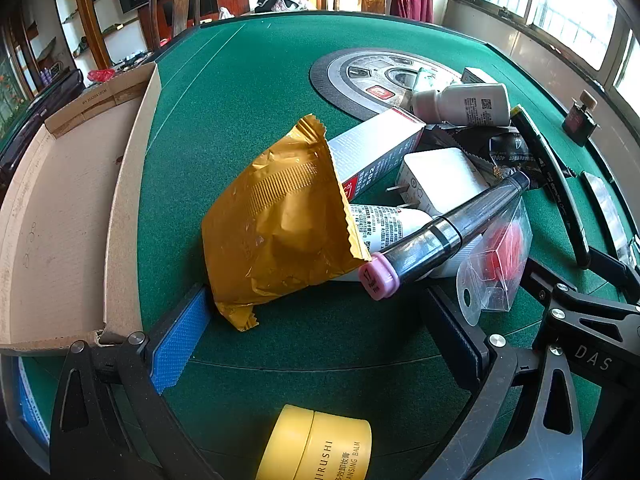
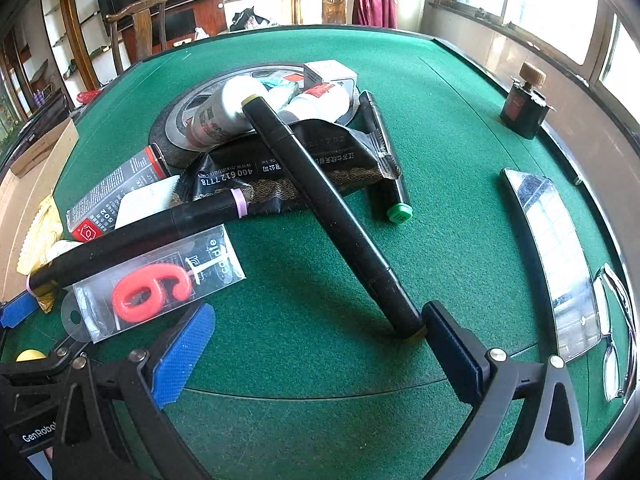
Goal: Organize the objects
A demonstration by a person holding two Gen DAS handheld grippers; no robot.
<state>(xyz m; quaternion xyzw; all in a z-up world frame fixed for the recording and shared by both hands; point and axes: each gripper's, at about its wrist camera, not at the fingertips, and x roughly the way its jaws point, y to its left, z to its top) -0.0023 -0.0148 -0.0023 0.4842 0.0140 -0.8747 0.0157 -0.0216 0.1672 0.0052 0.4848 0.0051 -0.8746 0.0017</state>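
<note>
Gold foil pouch (image 1: pixel 280 224): on green surface (image 1: pixel 260 80), beside cardboard box (image 1: pixel 72 200). Light, crinkly, probably slippery; pinch crimped end. Left gripper (image 1: pixel 316 344) wide, empty; right gripper (image 2: pixel 316 356) wide beside black marker (image 2: pixel 332 216).

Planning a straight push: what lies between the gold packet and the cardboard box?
Only bare green felt, per the left wrist view, separates gold packet from cardboard box.

The left hand-held gripper (image 1: pixel 320 332) sits low over the worktop (image 1: pixel 260 100), its jaws spread wide, blue pad on one finger and dark pad on the other, nothing clamped between them. The right hand-held gripper (image 2: pixel 316 344) is low as well, jaws equally wide apart, gripping nothing. The two frames sit close side by side.
</note>
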